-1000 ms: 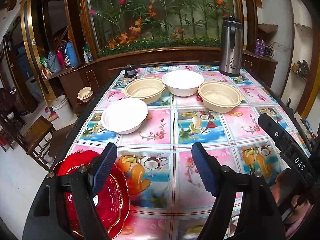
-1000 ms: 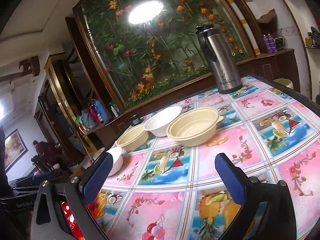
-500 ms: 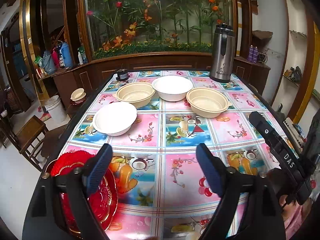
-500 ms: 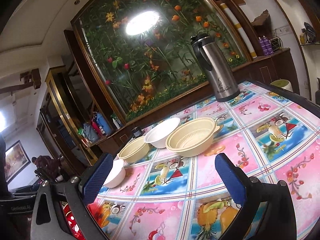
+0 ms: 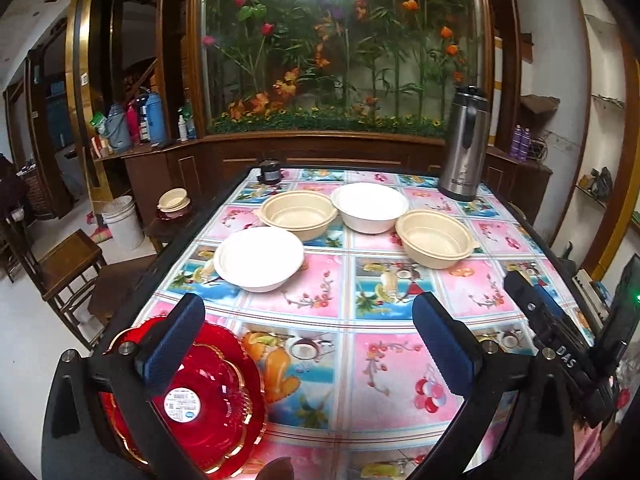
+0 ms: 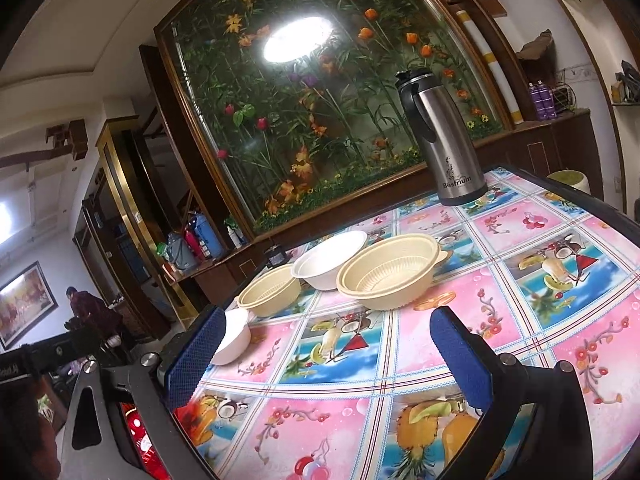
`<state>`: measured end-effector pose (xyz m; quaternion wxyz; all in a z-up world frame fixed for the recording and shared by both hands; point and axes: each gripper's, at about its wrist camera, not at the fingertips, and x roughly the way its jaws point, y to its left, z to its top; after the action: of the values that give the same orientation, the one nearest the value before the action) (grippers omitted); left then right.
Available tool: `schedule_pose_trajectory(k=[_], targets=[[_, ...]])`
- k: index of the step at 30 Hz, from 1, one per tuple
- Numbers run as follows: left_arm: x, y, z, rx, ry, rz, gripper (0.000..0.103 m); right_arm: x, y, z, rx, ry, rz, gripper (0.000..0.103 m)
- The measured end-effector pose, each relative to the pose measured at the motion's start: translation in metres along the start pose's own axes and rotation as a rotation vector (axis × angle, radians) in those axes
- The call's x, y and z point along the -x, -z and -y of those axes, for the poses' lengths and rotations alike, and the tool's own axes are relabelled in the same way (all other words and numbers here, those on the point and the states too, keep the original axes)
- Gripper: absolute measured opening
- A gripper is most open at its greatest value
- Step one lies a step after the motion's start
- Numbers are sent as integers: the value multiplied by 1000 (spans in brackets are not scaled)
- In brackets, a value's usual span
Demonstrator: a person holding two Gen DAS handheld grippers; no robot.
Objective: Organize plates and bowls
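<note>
Bowls sit loose on the counter (image 5: 344,320), none nested: a white bowl (image 5: 259,258) nearest, behind it a beige bowl (image 5: 298,214), a second white bowl (image 5: 370,206) and a second beige bowl (image 5: 434,238). Nearer than the first white bowl, at the counter's edge, lie red plates (image 5: 216,392), seemingly stacked. Sorting looks barely begun. The left hand-held gripper (image 5: 308,346) and right hand-held gripper (image 6: 324,356) both gape, holding nothing. A steel flask (image 5: 462,146) stands behind the bowls, clear of them.
</note>
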<state>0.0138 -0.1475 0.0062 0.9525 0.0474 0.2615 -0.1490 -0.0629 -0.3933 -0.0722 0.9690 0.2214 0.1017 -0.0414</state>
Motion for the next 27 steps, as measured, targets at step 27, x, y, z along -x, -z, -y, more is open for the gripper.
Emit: schedule_pose_trajectory(k=[27], targets=[[-20,10,-22,6,-104,-63,103,-11,6,-6,45,15,-46,103]])
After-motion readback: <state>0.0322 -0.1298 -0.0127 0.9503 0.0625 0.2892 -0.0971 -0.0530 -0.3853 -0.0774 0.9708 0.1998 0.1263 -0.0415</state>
